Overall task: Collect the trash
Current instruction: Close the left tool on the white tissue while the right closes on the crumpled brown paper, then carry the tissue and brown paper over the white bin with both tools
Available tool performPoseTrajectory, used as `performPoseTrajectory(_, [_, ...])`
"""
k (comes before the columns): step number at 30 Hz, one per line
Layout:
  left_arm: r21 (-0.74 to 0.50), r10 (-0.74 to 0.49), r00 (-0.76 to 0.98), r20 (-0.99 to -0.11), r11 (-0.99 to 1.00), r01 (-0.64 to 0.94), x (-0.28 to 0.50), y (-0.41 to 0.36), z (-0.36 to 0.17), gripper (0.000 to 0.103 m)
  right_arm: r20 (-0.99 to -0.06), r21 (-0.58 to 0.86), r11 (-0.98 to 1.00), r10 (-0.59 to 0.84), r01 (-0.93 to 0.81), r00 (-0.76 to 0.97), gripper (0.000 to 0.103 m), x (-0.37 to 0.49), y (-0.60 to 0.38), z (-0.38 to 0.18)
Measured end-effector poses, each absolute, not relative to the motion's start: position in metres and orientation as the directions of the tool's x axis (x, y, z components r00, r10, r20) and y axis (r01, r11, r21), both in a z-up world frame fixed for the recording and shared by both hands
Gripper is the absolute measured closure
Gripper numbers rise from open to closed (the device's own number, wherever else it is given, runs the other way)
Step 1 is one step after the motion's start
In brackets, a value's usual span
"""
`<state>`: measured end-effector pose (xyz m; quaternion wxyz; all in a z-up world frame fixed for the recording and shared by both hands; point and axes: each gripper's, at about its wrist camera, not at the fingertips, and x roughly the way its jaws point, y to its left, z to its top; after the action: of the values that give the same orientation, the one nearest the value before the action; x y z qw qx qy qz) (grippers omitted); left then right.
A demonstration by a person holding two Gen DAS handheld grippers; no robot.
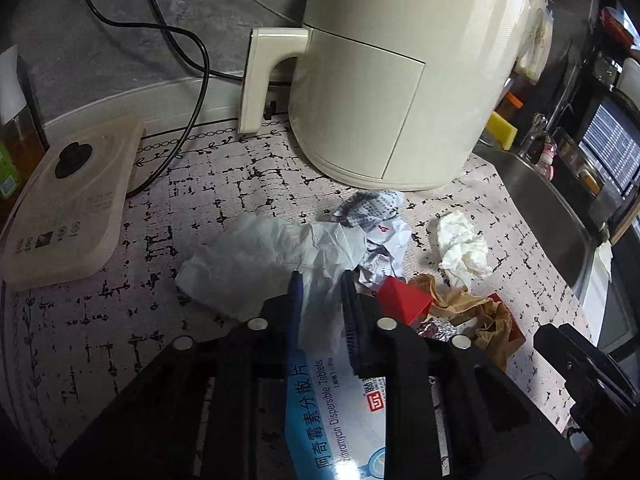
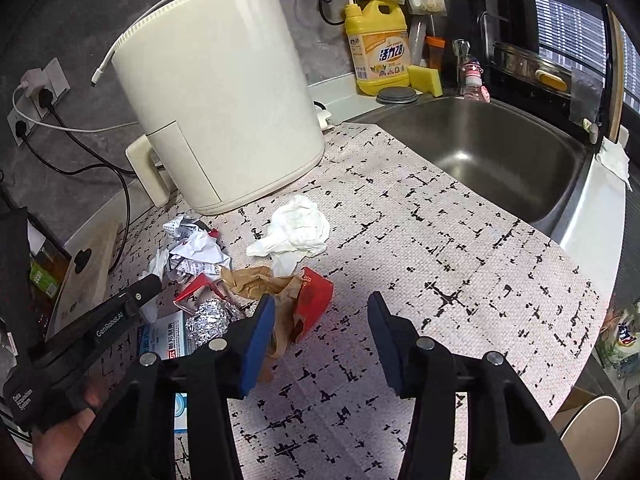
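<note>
Left wrist view, lower centre: the left gripper (image 1: 320,280) has its fingers pinched onto a fold of the crumpled white plastic bag (image 1: 260,256), which spreads up and to the left across the patterned counter mat (image 1: 120,320). That film is feather-light and limp — it should lift with no effort, but it is slick and will trail, so a bunched fold looks a safer hold than a single thin edge. Beneath the gripper lies a blue-and-white tablet box (image 1: 340,408), flat and stiff; it would want taking by its thin sides.

The rest of the trash sits right of centre in that view: a wad of printed paper (image 1: 380,224), a white tissue ball (image 1: 464,248), a red carton (image 1: 404,300), brown paper (image 1: 480,312) and a foil ball (image 1: 436,326). All look light; the tissue and papers will crush readily, the foil holds its shape.

In the right wrist view, the right gripper (image 2: 322,304) stands with its fingers apart and nothing between them, low in the frame, just right of the red carton (image 2: 316,300) and brown paper (image 2: 256,280). The carton's open rim is thin card — likely to buckle, yet easy to nip. The cream air fryer (image 2: 220,100) stands behind the pile, upper left.
</note>
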<state>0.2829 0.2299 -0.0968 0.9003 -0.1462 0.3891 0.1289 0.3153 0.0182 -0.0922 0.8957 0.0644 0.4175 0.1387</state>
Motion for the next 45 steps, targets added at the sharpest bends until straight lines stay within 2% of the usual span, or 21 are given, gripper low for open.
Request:
performPoseTrajectory(9, [-0.153, 0.176, 0.663, -0.728, 0.901, -0.407, 0.27, 0.258, -0.091, 0.093, -0.75, 0.259, 0.939, 0.342, -0.224, 0.567, 0.057, 0.319, 0.04, -0.101])
performPoseTrajectory(15, [-0.155, 0.194, 0.661, -0.725, 0.889, -0.431, 0.264, 0.266, -0.089, 0.093, -0.793, 0.294, 0.931, 0.364, -0.215, 0.489, 0.052, 0.309, 0.049, -0.121])
performPoseTrajectory(17, [-0.155, 0.197, 0.659, -0.726, 0.886, -0.437, 0.261, 0.267, -0.09, 0.094, -0.803, 0.297, 0.929, 0.369, -0.222, 0.468, 0.057, 0.309, 0.05, -0.126])
performPoseTrajectory(19, [-0.156, 0.201, 0.659, -0.725, 0.884, -0.442, 0.259, 0.267, -0.089, 0.096, -0.809, 0.312, 0.924, 0.381, -0.222, 0.447, 0.078, 0.308, 0.049, -0.128])
performPoseTrajectory(22, [-0.157, 0.21, 0.667, -0.715, 0.882, -0.445, 0.255, 0.264, -0.086, 0.097, -0.798, 0.32, 0.918, 0.395, -0.235, 0.455, 0.089, 0.304, 0.047, -0.124])
performPoseTrajectory(31, [-0.16, 0.216, 0.719, -0.661, 0.895, -0.417, 0.241, 0.236, -0.062, 0.099, -0.727, 0.322, 0.904, 0.426, -0.281, 0.539, 0.091, 0.278, 0.029, -0.092])
performPoseTrajectory(36, [-0.157, 0.201, 0.739, -0.643, 0.91, -0.384, 0.232, 0.208, -0.052, 0.099, -0.71, 0.319, 0.915, 0.403, -0.246, 0.578, 0.091, 0.263, -0.003, -0.081])
performPoseTrajectory(45, [-0.161, 0.099, 0.765, -0.636, 0.953, -0.258, 0.228, 0.133, -0.043, 0.099, -0.687, 0.293, 0.946, 0.307, -0.135, 0.659, 0.09, 0.239, -0.078, -0.059])
